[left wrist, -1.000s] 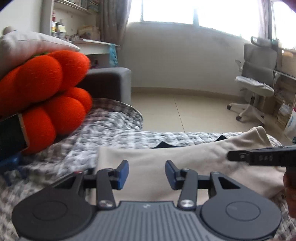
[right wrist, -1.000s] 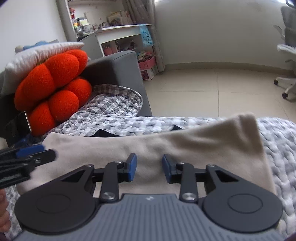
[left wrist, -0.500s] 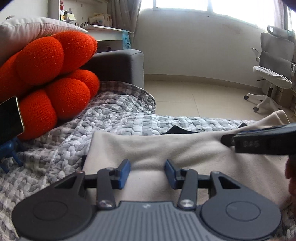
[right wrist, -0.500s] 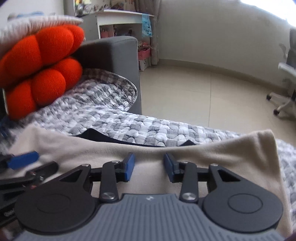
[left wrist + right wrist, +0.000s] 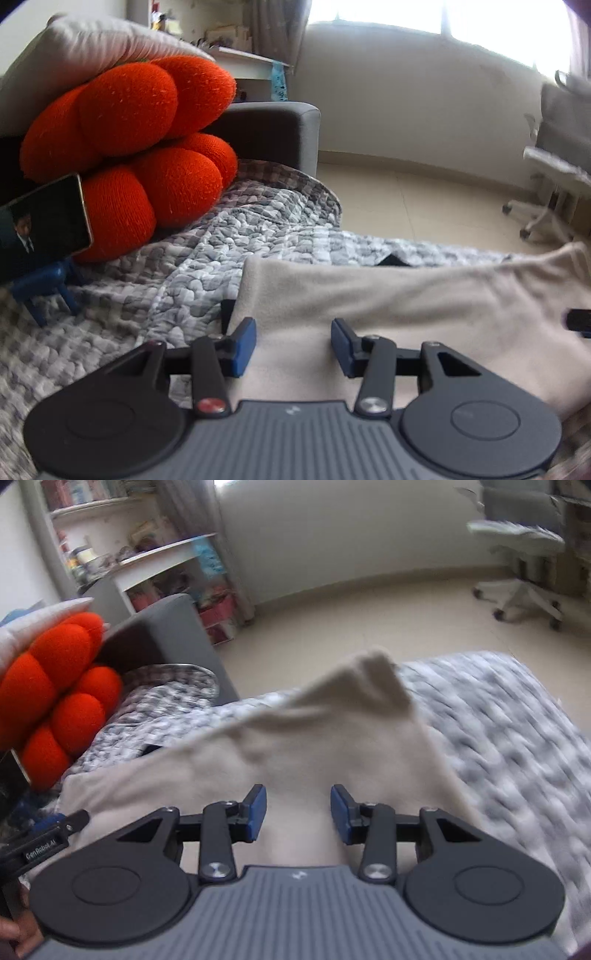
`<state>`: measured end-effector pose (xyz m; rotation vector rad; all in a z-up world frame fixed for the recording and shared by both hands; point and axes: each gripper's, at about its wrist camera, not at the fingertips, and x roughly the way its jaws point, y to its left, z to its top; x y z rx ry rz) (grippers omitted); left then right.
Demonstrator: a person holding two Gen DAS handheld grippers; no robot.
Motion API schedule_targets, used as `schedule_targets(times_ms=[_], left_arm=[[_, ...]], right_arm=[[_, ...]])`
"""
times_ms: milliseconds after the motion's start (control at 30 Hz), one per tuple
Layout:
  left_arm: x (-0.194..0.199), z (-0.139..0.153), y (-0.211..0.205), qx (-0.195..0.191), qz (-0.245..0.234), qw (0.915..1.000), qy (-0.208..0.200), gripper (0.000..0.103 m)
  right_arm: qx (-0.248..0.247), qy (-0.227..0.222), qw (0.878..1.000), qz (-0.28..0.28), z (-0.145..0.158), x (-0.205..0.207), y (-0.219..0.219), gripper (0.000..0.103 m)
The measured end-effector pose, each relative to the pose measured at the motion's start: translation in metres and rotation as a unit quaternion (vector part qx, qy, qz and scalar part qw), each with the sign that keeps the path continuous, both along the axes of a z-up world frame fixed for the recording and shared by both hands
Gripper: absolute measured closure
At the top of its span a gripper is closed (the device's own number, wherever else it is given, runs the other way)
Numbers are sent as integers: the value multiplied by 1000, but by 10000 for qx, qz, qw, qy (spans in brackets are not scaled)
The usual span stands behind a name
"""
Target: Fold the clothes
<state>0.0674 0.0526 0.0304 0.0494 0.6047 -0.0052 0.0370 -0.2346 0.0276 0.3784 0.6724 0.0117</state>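
While the beige garment point(image 5: 424, 306) lies spread across the grey quilt point(image 5: 207, 266), partly folded into a long band, the biggest risk is the quilt itself: it is soft and lumpy, and a pinch taken too deep could gather quilt along with cloth, dragging the whole bed cover when the fold is lifted. Next comes the garment's far right corner point(image 5: 376, 672), which stands up in a peak (the right view is smeared, so its exact shape is hard to read); a fold carried over from there would likely land crooked and trap a ridge inside. A dark layer point(image 5: 393, 260) peeks out at the far edge, so the layers may already be offset, and any pull on the top one alone would worsen that. The left gripper point(image 5: 293, 345) hovers at the garment's left edge with jaws apart and nothing pinched; the right gripper point(image 5: 297, 812) sits over the middle, jaws likewise apart, cloth below but not clamped. Uneven grabs would skew the fold. Smallest worry: the phone point(image 5: 40, 225) propped by the orange cushion point(image 5: 140, 147) could topple if the quilt shifts.
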Motion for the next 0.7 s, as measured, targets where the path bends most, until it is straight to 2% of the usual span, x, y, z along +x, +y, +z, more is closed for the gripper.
schedule_targets(times_ms=[100, 200, 267, 367, 467, 567, 700], left_arm=[[-4, 10, 1, 12, 15, 10000, -44, 56], [-6, 21, 6, -163, 207, 9996, -69, 48], [0, 19, 8, -106, 270, 9994, 163, 45], [10, 16, 12, -73, 460, 9976, 510, 46], [6, 40, 18, -495, 601, 9964, 342, 46], [-2, 71, 9, -820, 515, 9952, 99, 43], [1, 80, -14, -1071, 627, 9920, 215, 42]], right_arm=[[345, -231, 9985, -366, 7, -27, -19, 60], [170, -27, 9994, -300, 4, -30, -16, 60], [53, 109, 9996, -256, 2, -33, -13, 63], [-15, 333, 9989, -325, 8, -33, -9, 63], [180, 396, 9979, -480, 21, -33, -9, 58], [555, 145, 9968, -557, 34, -28, -8, 58], [1016, -68, 9939, -424, 40, -5, 11, 58]])
